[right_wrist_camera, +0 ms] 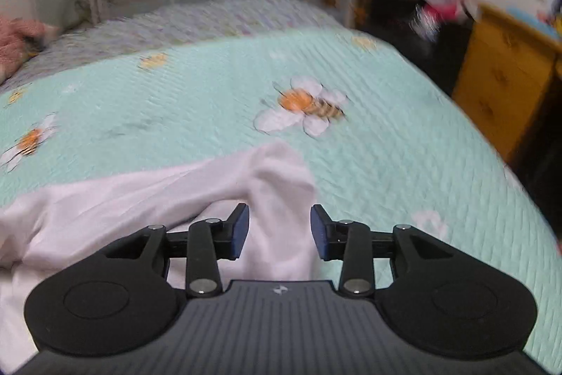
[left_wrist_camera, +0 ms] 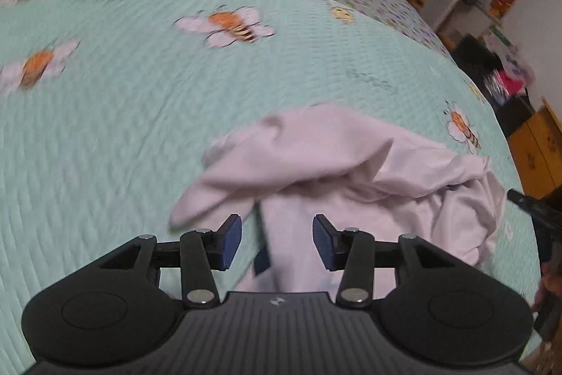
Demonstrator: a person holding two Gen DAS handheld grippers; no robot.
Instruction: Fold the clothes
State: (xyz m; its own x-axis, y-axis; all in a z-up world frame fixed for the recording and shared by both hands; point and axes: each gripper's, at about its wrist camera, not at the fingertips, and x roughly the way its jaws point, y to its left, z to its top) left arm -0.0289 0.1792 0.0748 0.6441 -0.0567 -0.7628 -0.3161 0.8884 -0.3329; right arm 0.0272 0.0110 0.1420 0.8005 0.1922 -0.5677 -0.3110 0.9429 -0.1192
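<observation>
While the white garment (left_wrist_camera: 351,171) lies crumpled on the mint bee-print bedspread (left_wrist_camera: 140,111), near the bed's right edge, no real fold can be judged to have been made yet, so the step in hand is taken to be gripping two ends and spreading the cloth flat. Both views are blurred by motion, and fine detail of the fabric cannot be read.

The left gripper (left_wrist_camera: 277,243) is seen with its jaws wide apart, a strip of white cloth running up between the blue pads (left_wrist_camera: 230,243) without being pinched. The right gripper (right_wrist_camera: 280,231) is likewise held wide, a raised hump of the same garment (right_wrist_camera: 277,171) standing between its pads (right_wrist_camera: 240,232); whether the cloth touches either pad cannot be told.

For the step to be done well, a single edge or corner should be taken in each gripper, not a bunched hump, since several layers caught together would likely drag wrinkles along. The jaws should be closed fully on the cloth before any lifting is attempted. The two ends should then be drawn apart evenly and low over the bedspread, so that the thin, limp fabric is laid smooth, not dropped in a heap. A slipping grasp is judged the main risk.
</observation>
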